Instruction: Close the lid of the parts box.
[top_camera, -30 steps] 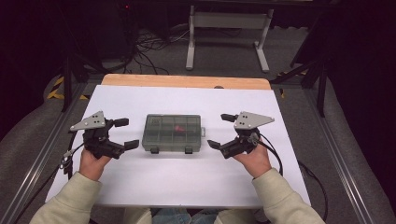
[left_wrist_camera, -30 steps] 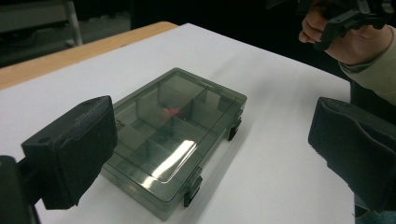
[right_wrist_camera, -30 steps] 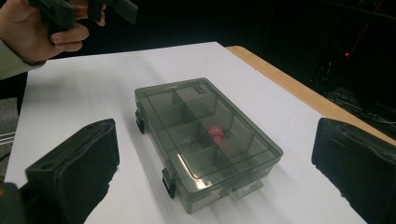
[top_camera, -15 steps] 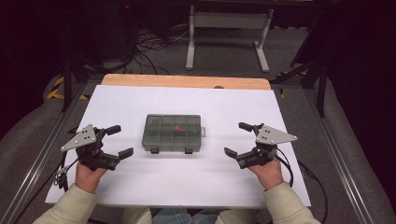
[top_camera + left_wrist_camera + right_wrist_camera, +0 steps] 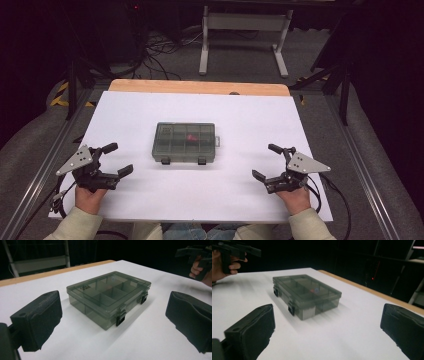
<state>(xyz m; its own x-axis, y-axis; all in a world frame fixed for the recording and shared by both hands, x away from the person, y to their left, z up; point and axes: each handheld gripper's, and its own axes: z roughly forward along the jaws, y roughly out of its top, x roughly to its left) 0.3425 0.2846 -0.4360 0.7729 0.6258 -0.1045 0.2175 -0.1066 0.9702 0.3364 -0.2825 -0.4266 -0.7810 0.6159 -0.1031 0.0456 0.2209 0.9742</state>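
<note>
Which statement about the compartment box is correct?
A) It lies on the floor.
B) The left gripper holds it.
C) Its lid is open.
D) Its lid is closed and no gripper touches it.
D: the compartment box sits lid-down on the table, with the left gripper and right gripper open, apart from it.

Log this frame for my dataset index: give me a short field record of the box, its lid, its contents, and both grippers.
box: smoky clear compartment box, on the white table, centred between the grippers
lid: shut, two black latches on the person's side
contents: one small red item in a compartment
left gripper: open, apart from the box
right gripper: open, apart from the box
</note>
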